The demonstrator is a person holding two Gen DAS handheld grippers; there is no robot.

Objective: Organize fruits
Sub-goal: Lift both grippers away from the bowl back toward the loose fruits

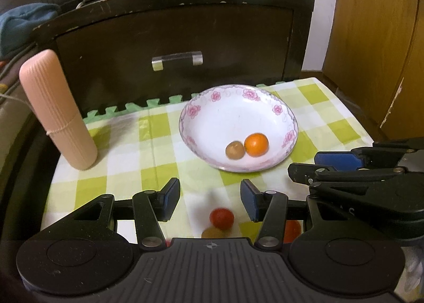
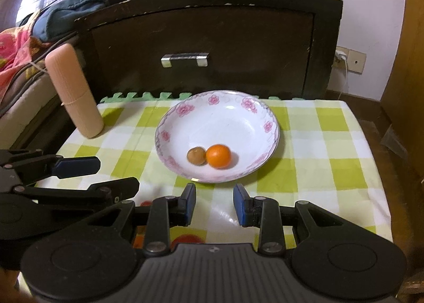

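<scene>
apparently red fruit (image 1: 222, 218) between parted left jaws

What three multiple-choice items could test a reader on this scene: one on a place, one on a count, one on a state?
1. Where does the orange fruit lie?
A. in the flowered bowl
B. on the checked cloth
C. in the pink basket

2. How many fruits lie in the bowl?
A. one
B. two
C. four

3. How does the left gripper stand?
A. shut on a fruit
B. shut on nothing
C. open

Key: 1 A, it sits inside the rim beside the brown fruit; 2 B, only those two show there; 3 C, its fingers stand apart above the red fruit.
</scene>
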